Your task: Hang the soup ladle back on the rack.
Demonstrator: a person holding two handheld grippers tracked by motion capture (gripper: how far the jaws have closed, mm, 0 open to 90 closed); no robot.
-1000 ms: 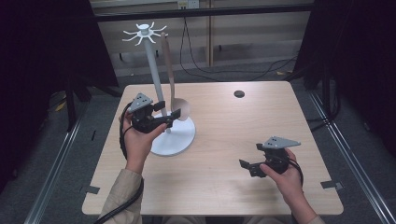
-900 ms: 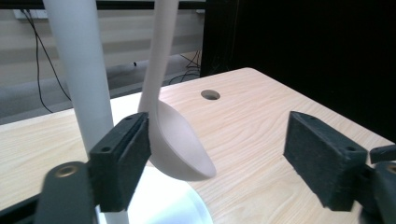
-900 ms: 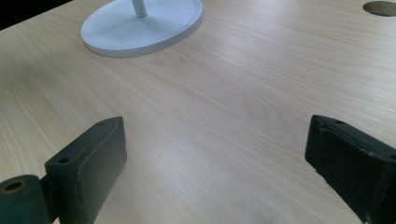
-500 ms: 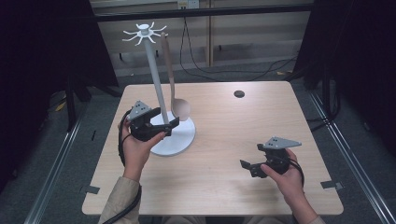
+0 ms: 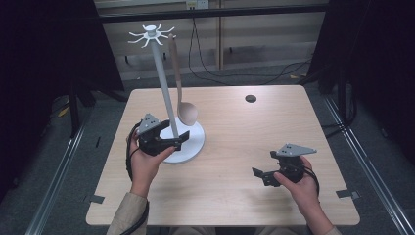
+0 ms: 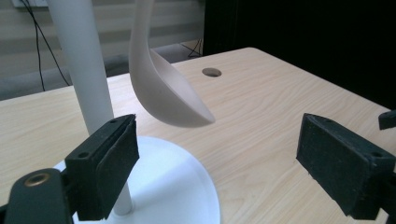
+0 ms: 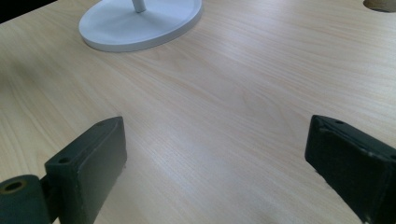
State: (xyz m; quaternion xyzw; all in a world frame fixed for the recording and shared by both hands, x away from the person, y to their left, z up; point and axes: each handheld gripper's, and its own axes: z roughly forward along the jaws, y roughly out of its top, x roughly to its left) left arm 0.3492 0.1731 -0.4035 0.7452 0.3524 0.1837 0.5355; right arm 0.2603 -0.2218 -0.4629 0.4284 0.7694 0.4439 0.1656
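A: What is seen nearest, on the person's side of the counter (image 5: 230,196)?

B: The right gripper (image 5: 264,175) is held low over bare wood, its fingers (image 7: 91,163) spread wide with nothing between them. It is kept well apart from the work.

A: And the left gripper (image 5: 180,138)?

B: It is held at the foot of the white utensil stand (image 5: 164,98), just above the round base (image 6: 177,186). Its jaws have just been opening, and now the fingers (image 6: 105,168) are set wide apart. No thing is gripped: the pole (image 6: 81,65) is seen beside one pad, and the bowl of the ladle (image 6: 170,100) is seen ahead, clear of both pads.

A: Where is the ladle, then?

B: It is hung by the top of its handle from a hook (image 5: 169,32) at the crown of the stand, with its bowl (image 5: 188,113) suspended just above the base.

A: Which step is judged to be in hand?

B: The hanging appears done and the release made. For the next move, the left gripper would need to be drawn back without the pole or the bowl being nudged, since the ladle could be swung off its hook. Farther off, a round hole (image 5: 250,98) is seen in the counter.
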